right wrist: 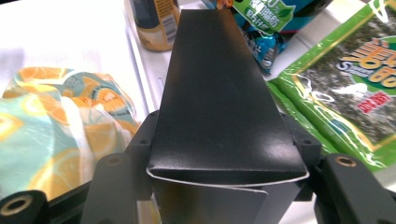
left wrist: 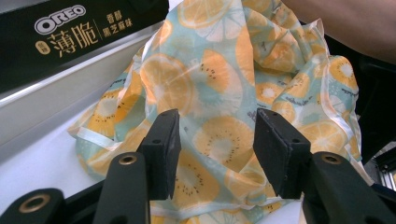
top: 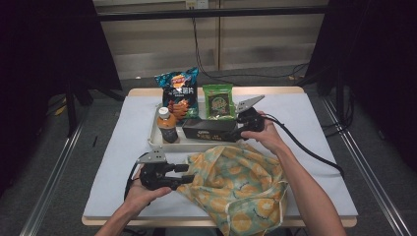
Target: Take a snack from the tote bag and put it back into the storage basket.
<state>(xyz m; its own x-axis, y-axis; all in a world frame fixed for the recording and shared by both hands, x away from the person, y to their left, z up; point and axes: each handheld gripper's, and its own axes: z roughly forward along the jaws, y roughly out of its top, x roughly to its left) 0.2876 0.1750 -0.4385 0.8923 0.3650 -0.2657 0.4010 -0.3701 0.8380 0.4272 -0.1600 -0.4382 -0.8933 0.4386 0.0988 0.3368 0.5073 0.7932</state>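
A white-covered worktop (top: 123,147) carries a tray (top: 153,140). The right gripper (top: 242,129) has its fingers clamped on a black Oreo box (top: 209,130) over the tray's front edge. The left gripper (top: 186,174), fingers apart, touches the fruit-print bag (top: 236,182). Best to open the bag's mouth before bringing the box across.

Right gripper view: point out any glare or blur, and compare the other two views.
Right gripper view: soft sheen on the black box, glare on the seaweed packet, bottle blurred. Left gripper view: fruit-print bag sharp, white tray rim washed out. High view: table bright, surroundings dark.
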